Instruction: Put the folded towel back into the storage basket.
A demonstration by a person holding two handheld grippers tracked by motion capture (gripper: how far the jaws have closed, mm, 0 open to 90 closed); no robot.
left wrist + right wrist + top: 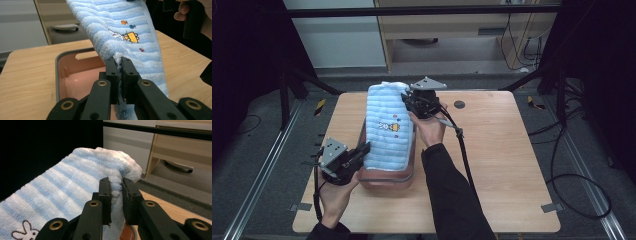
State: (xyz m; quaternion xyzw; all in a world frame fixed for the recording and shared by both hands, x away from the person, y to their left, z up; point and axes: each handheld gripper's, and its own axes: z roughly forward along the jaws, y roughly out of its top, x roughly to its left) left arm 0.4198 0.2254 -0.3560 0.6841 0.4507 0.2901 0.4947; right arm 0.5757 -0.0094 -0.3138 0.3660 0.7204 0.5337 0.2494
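Note:
A light blue striped towel (387,125) with a small embroidered rabbit and duck hangs stretched over a pink basin (384,177) with a grey rim. My left gripper (363,149) is shut on the towel's near left edge, and the terry cloth (125,32) bunches between its jaws. My right gripper (406,99) is shut on the towel's far right corner (117,170), holding it higher than the near end. The towel (62,187) slopes down from that corner toward the basin (75,77), hiding most of the inside.
The wooden table (502,150) has a black round mark (459,105) behind the right hand. A black cable (462,145) trails from the right gripper across the forearm. Beyond the table stand a metal frame and a wooden cabinet (452,30).

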